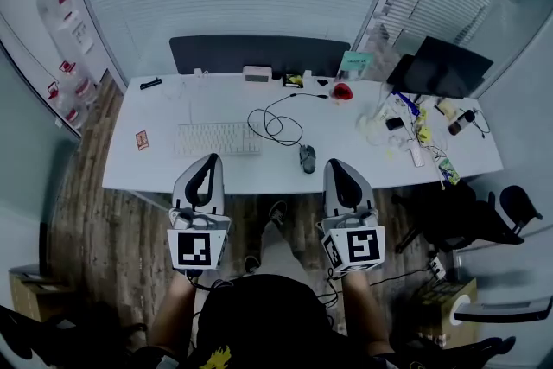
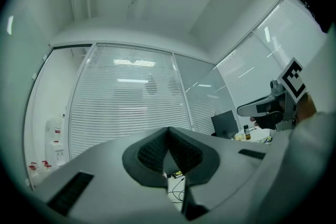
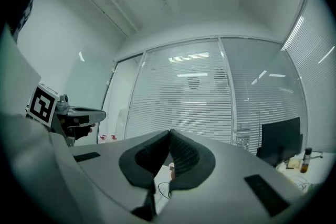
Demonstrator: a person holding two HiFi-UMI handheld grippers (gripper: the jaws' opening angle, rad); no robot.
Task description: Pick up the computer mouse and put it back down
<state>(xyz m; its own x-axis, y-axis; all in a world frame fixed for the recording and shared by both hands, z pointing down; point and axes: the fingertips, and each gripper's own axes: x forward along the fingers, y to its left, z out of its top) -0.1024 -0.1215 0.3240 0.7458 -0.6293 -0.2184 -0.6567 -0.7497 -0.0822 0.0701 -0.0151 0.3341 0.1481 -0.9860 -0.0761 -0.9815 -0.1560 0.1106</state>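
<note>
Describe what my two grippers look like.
Both match: the left gripper and right gripper have rounded light-grey shells with black inserts, black textured pads, and each a white cube bearing black square markers at the rear.

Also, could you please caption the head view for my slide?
Left gripper and right gripper, both shut and empty, held before a white desk; the mouse lies untouched right of the keyboard.

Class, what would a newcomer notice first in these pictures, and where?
The left gripper and right gripper, both shut and empty, are held side by side at the near edge of a white table. The dark computer mouse lies near that edge, between the grippers, right of a white keyboard.
</note>
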